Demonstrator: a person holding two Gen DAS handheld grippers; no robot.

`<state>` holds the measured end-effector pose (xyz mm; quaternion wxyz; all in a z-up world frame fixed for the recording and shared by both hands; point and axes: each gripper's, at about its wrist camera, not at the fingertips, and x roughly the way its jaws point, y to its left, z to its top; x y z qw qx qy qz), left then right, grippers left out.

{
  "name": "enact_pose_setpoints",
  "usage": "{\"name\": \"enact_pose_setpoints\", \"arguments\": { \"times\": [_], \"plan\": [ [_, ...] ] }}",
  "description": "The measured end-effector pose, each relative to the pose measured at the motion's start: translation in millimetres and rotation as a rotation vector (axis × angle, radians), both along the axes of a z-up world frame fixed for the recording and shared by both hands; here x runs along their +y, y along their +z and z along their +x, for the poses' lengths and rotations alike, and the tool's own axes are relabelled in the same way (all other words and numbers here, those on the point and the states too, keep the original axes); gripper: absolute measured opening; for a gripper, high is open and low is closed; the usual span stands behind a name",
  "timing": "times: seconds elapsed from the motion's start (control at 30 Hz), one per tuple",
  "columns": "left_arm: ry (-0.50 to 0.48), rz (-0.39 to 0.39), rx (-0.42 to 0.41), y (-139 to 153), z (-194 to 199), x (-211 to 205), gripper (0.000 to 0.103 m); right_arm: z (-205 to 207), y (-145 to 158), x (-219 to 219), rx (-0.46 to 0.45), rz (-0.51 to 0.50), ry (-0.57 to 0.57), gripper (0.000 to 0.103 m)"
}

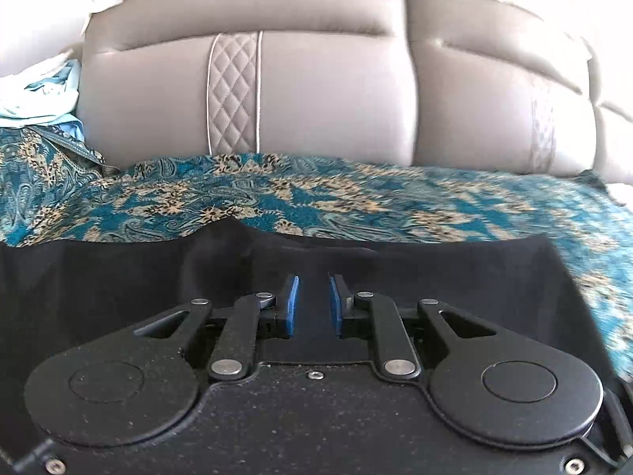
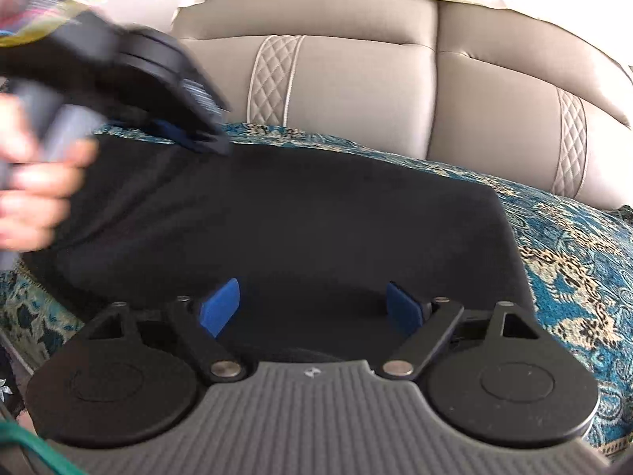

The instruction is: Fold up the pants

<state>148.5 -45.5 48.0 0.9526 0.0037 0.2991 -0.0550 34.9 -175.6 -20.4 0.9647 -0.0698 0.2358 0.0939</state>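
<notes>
Black pants lie folded on a teal patterned cover, their right edge rounded. My left gripper hovers over their middle with its blue pads a narrow gap apart; only the dark cloth below shows through the gap. The right wrist view shows this left gripper, blurred, above the far left edge of the pants, held by a person's hand. My right gripper stands wide open low over the near edge of the pants, with cloth under its fingers and none pinched.
The teal and cream patterned cover spreads around the pants. A grey padded backrest with quilted strips rises behind. Light blue and white cloth is bunched at far left. A green cable crosses the near left corner.
</notes>
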Motion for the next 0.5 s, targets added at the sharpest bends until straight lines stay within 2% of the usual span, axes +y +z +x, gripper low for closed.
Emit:
{"name": "enact_pose_setpoints", "arguments": {
  "times": [0.1, 0.23, 0.33, 0.43, 0.5],
  "plan": [
    [0.054, 0.018, 0.031, -18, 24, 2, 0.017, -1, 1, -2, 0.001, -0.001, 0.014, 0.090],
    [0.067, 0.034, -0.015, -27, 28, 8, 0.017, -1, 2, -16, 0.004, 0.037, -0.042, 0.091],
    [0.048, 0.072, -0.052, -34, 22, 7, 0.018, 0, 3, -34, -0.003, 0.075, -0.136, 0.091],
    [0.039, 0.117, -0.091, -39, 16, 1, 0.019, 1, 2, -49, -0.027, 0.047, -0.265, 0.091],
    [0.046, 0.121, -0.096, -39, 15, -1, 0.019, 1, 0, -59, -0.035, 0.037, -0.352, 0.095]
  ]
}}
